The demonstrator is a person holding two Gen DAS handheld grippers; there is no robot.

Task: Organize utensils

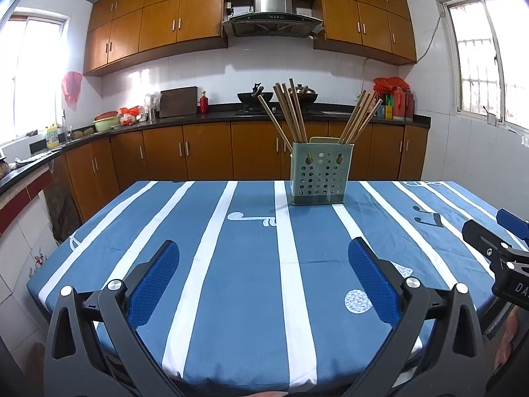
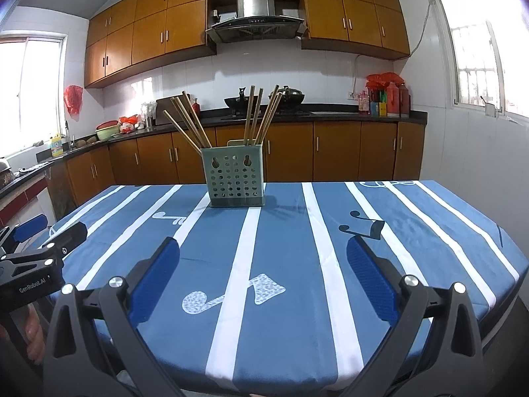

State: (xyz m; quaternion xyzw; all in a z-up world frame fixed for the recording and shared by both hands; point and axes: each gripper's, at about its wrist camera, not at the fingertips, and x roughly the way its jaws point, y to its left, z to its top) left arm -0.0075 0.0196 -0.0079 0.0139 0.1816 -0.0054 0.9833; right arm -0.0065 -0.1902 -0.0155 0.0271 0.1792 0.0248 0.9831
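Note:
A grey-green perforated utensil holder (image 1: 317, 175) stands upright at the far side of the table; it also shows in the right wrist view (image 2: 235, 175). Several wooden chopsticks (image 1: 291, 112) stand in it in two leaning bunches, one left and one right (image 2: 261, 115). My left gripper (image 1: 263, 253) is open and empty, low over the near part of the table, well short of the holder. My right gripper (image 2: 263, 253) is open and empty, also near the front edge. Each gripper shows at the edge of the other's view, the right gripper (image 1: 496, 231) and the left gripper (image 2: 49, 228).
The table wears a blue cloth with white stripes and music notes (image 1: 251, 281). Behind it runs a dark kitchen counter (image 1: 231, 114) with woks, bottles and bowls, above brown cabinets. Windows sit at left and right.

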